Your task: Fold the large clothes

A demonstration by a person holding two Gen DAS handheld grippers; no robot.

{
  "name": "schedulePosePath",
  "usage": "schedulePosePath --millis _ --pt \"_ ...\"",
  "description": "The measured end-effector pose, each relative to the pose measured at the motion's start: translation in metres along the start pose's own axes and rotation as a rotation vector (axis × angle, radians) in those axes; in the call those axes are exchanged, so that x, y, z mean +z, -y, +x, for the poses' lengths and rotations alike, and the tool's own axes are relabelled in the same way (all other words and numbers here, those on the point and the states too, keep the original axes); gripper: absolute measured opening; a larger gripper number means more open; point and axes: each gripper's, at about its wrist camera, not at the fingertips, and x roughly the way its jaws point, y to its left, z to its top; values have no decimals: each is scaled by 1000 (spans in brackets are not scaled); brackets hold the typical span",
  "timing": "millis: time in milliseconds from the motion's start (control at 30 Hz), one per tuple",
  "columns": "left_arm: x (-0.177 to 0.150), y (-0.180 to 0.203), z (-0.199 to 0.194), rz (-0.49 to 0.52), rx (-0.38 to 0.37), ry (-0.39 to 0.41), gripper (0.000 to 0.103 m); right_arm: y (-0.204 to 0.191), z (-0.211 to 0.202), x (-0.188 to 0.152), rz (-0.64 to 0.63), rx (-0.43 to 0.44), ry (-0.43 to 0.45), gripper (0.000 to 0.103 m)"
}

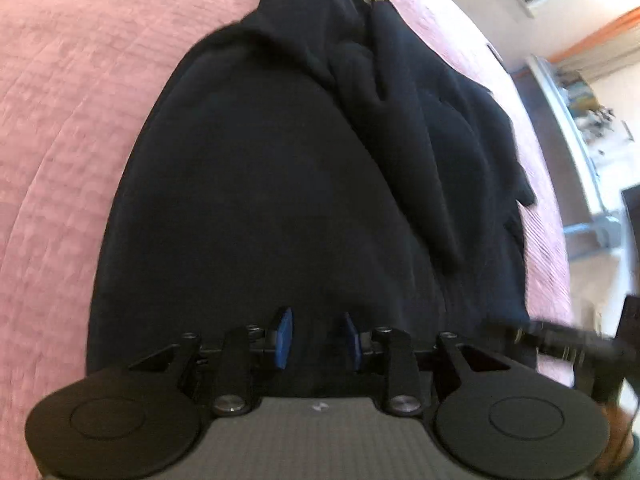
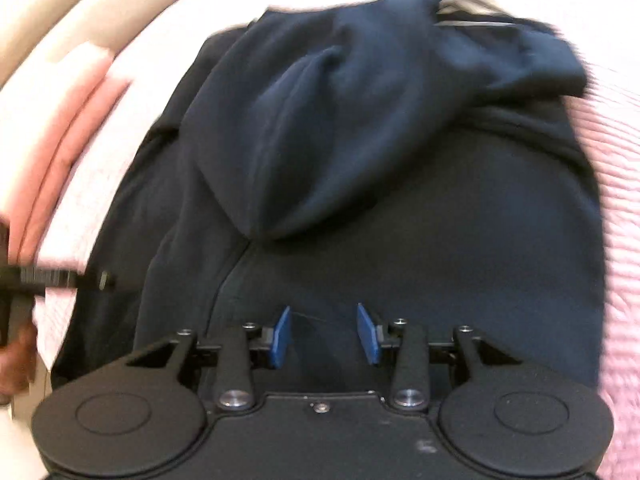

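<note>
A: So, dark hoodie (image 1: 256, 184) fills mid frame on pink bed (image 1: 60, 120). Fingers?
B: Left gripper (image 1: 316, 338), right gripper (image 2: 326, 334) part-open, empty. Soft, floppy; grab hem corners.

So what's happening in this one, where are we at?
A person holds a claw in each hand above a dark hooded sweatshirt spread on a pink bedspread. The left claw and right claw are both open, with nothing between their blue pads. The hood lies folded down over the body, and a sleeve lies across it. Neither claw grips the fabric right now.
</note>
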Motion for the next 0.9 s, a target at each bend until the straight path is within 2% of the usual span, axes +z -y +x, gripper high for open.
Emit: schedulePosePath --millis 133,300,433,467,533,567,633,733,767,800,833,900 --pt "-26 -10 -11 42 -39 -31 34 12 -24 -17 54 -47 66 55" --pt "-70 -24 -34 145 -41 -57 33 9 -33 -44 -41 -148 91 56" --pt "-116 -56 -74 139 -69 34 32 25 -62 -70 -83 -195 155 56" --pt "-124 -59 -83 137 -54 55 39 30 -75 -76 -83 -211 183 57" --pt "-143 -61 -87 198 26 54 32 36 -107 -96 -63 -238 234 58" --pt "-156 -63 -96 236 42 87 31 40 -122 -106 -49 -248 262 59" --pt "-172 -66 -105 245 47 120 31 41 -150 -132 -28 -285 310 63" --pt "-190 -68 -120 208 63 192 33 33 -189 -174 -13 -396 344 64" --pt "-192 -68 -125 178 67 207 34 29 -202 -187 -21 -414 341 64" --pt "-195 -67 -132 155 76 225 38 25 -212 -196 -35 -416 338 68" --pt "-198 -63 -140 140 93 254 46 22 -220 -204 -49 -415 334 75" --pt "-203 -60 -153 142 123 292 59 22 -229 -217 -45 -392 343 75"
